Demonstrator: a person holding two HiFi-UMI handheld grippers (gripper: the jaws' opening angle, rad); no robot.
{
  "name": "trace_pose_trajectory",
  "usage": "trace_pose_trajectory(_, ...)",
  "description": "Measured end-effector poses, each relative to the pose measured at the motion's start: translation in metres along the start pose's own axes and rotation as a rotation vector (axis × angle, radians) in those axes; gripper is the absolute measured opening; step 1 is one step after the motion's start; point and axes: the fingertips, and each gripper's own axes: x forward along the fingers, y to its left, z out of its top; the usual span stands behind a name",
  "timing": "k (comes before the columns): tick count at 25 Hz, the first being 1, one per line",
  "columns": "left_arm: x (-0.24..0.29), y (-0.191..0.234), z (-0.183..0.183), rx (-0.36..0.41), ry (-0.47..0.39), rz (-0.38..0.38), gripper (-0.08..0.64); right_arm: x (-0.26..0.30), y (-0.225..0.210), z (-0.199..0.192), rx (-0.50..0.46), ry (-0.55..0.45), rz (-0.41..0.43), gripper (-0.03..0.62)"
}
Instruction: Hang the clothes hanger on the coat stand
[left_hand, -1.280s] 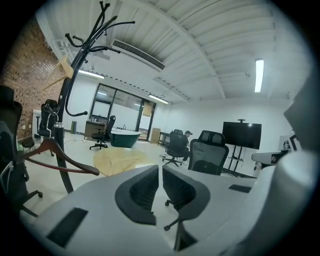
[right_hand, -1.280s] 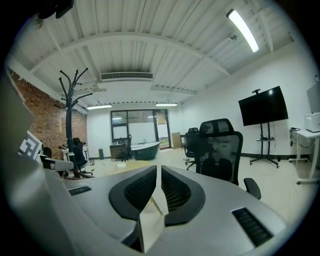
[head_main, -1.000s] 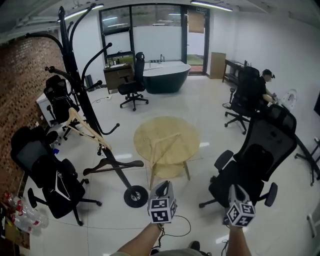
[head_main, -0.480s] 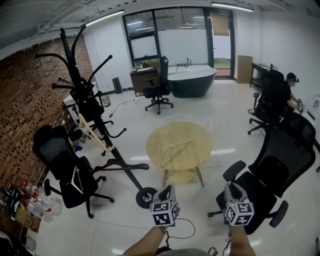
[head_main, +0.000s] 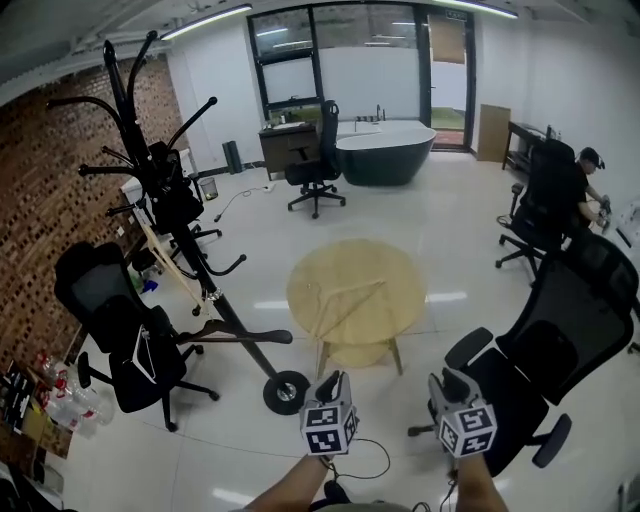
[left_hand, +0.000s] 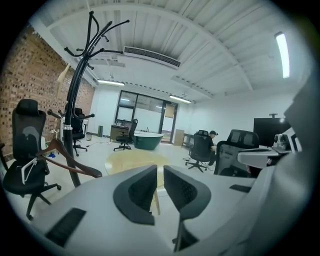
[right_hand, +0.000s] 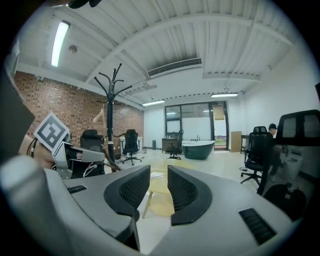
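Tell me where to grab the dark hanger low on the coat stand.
On the dark hanger, probably the free arm near its tip, coming from the round table side: that arm juts clear of the coat stand, while the neck sits close to the pole.

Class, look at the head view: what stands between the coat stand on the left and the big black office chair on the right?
A round wooden table stands between the coat stand and the office chair; the head view shows it.

open floor, office chair beside coat stand
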Motion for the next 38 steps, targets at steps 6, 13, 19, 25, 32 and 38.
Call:
trace_pose_trajectory(6,0.031,0.041,0.030,-0.012,-0.014,-0.054,0.064,0.063,0.025,0.030,-0.047,0.034,0.009,0.107)
trace_pose_trajectory(13,0.038,0.096,0.038,-0.058,-0.020,-0.025,0.064,0.113,0.062,0.046,-0.079,0.049,0.049,0.107)
trace_pose_trajectory(19,0.072,0.128,0.067,-0.051,-0.032,-0.018,0.042,0.183,0.067,0.066,-0.075,0.029,0.108,0.107)
trace_pose_trajectory(25,0.117,0.073,0.086,-0.035,-0.053,0.064,0.026,0.204,0.000,0.075,-0.091,0.002,0.223,0.124)
trace_pose_trajectory(32,0.209,0.008,0.107,-0.029,-0.068,0.176,0.026,0.255,-0.120,0.080,-0.079,-0.028,0.314,0.124)
trace_pose_trajectory(38,0.244,-0.012,0.115,-0.042,-0.079,0.237,0.041,0.284,-0.160,0.077,-0.089,-0.024,0.379,0.124)
